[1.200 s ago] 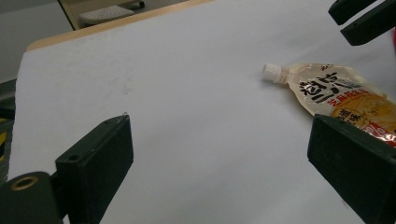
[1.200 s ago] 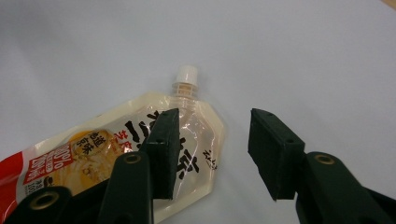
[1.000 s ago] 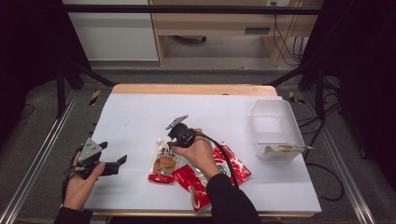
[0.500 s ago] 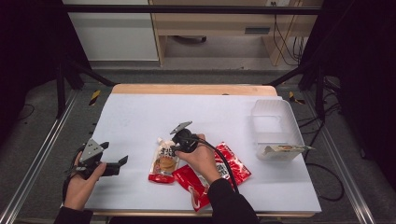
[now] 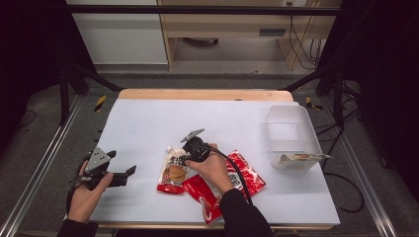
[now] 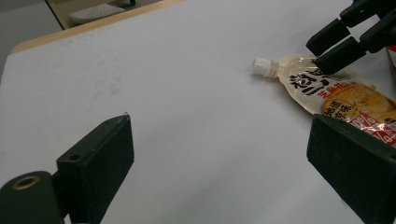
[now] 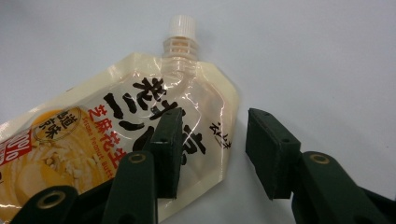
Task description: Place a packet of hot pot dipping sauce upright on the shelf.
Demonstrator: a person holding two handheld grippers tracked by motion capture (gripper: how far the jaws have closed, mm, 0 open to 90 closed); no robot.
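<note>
Right gripper sits low over the spouted pouch, jaws parted and just widened: in the right gripper view one pad rests over the pouch's printed face while the other stands off its edge above bare surface, so the pouch is straddled at one side, not clamped. Your left gripper hovers near the table's left front corner, jaws spread wide with nothing between them. The pouch lies flat on the white table cover, cap pointing away from you, its lower end just beside the red packets under your right forearm. A clear plastic bin stands toward the right edge, holding one flat packet. Note the wooden table edge at the far side and the metal frame rails flanking the table. Open white surface lies between the two grippers and across the far half of the table.
</note>
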